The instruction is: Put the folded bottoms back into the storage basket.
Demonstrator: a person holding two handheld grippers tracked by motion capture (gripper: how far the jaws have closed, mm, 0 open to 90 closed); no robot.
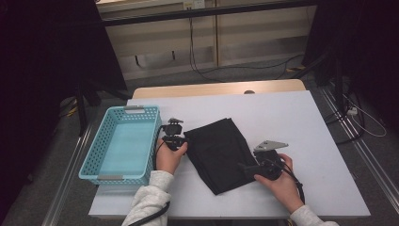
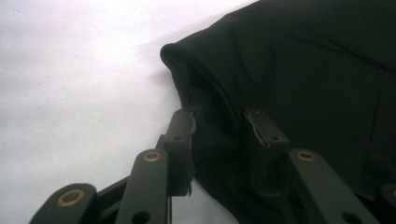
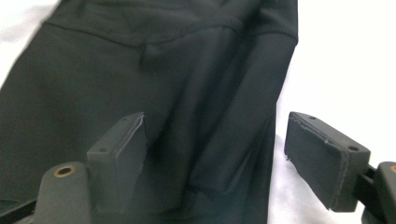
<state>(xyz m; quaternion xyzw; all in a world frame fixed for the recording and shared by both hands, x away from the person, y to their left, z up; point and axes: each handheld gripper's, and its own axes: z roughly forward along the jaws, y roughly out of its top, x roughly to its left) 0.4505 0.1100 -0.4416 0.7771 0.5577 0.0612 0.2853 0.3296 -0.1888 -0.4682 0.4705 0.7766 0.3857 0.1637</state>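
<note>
While the folded black garment (image 1: 219, 153) lies near the middle of the white table (image 1: 306, 122), slightly toward its left edge and front, both grippers work at its sides. Just off its left lies a light-blue basket (image 1: 123, 143), empty, near the table's left edge.

Left gripper (image 1: 181, 140): at the garment's left edge. In the left gripper view the jaws stand narrow with a rolled fold of the black cloth (image 2: 205, 102) between the two pads; they appear to pinch it, and cloth bulges above the pads.

Right gripper (image 1: 244, 167): at the garment's front right edge. In the right gripper view the jaws stand wide; the left pad sits over the cloth, the right pad is off it, above bare table. Nothing is gripped; the layered hem (image 3: 261, 70) lies between the pads.

Judged step: securing the garment at two points, left side taken, right side not yet.

Next move, as judged: the right jaws need to settle lower and further over the edge so all layers are caught, then shut. After that a level lift by both hands toward the basket seems likely. Risk: catching the top layer alone, so the fold opens.
</note>
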